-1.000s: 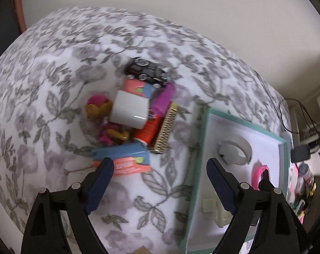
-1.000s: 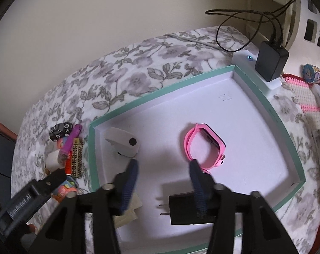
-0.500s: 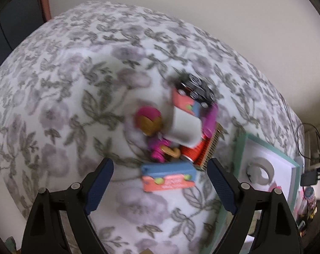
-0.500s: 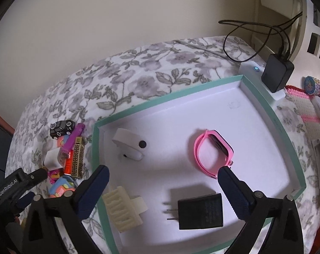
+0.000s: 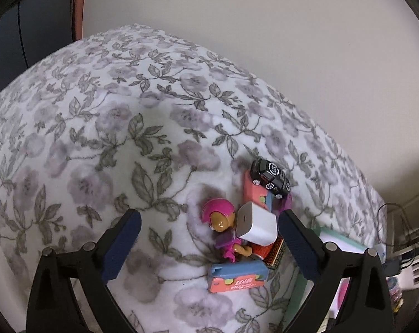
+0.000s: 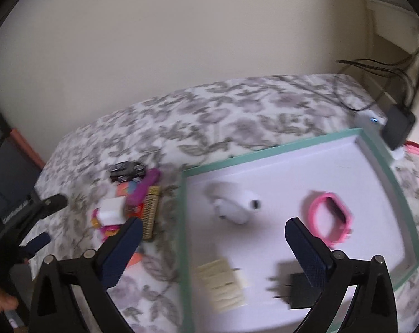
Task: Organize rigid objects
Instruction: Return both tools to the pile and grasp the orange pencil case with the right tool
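L tongs [image 5: 209, 238] opening, empty, over toy pile on bed | R tongs [image 6: 212, 247] wide, empty | white charger cube [image 5: 256, 226] atop pile: light, stiff, slick; grip flat sides | tray [image 6: 292, 145] beside

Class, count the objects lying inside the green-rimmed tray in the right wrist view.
4. A white device at the far left, a pink watch band at the right, a cream comb-like piece near left, and a black plug adapter beside it. The gripper may hide more.
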Demonstrator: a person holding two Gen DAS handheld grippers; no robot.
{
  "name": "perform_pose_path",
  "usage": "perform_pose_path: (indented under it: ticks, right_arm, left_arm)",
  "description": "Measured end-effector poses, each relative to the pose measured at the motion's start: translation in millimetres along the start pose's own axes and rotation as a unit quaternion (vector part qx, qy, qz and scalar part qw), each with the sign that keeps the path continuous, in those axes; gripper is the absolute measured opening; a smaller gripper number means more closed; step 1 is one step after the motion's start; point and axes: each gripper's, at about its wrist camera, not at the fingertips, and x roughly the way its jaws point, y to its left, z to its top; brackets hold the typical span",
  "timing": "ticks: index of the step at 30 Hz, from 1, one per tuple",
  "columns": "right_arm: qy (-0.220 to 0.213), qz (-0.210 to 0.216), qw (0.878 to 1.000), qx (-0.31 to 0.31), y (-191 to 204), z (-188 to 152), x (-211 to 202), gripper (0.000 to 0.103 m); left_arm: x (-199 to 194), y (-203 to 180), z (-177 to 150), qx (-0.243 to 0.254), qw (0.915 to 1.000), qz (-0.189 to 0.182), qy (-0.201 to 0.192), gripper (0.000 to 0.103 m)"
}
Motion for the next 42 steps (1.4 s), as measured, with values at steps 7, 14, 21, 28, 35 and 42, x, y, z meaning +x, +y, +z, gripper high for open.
perform_pose_path:
  ticks: [7,14,21,28,35,42]
  right_arm:
    - [0.011,0.055,0.997,-0.048,51,-6,9,0.103]
    - [0.037,0.095,0.991,-0.084,90,-17,25,0.103]
    - [0.076,0.108,0.987,-0.088,101,-26,46,0.096]
    - [0.111,0.099,0.982,-0.115,112,-39,70,0.096]
    - [0.136,0.083,0.976,-0.146,122,-52,91,0.096]
    - [0.145,0.068,0.973,-0.168,130,-59,103,0.096]
  left_arm:
    - [-5,15,7,-0.017,0.9996,-0.017,-0.012,0.099]
    - [-5,50,17,-0.060,0.9981,0.002,-0.017,0.099]
    - [-2,62,19,-0.067,0.9973,0.021,-0.020,0.099]
    - [21,63,10,-0.059,0.9970,0.043,0.026,0.099]
    - [53,82,-6,-0.088,0.9891,0.079,0.088,0.099]
    - [57,96,-9,-0.109,0.9823,0.113,0.103,0.099]
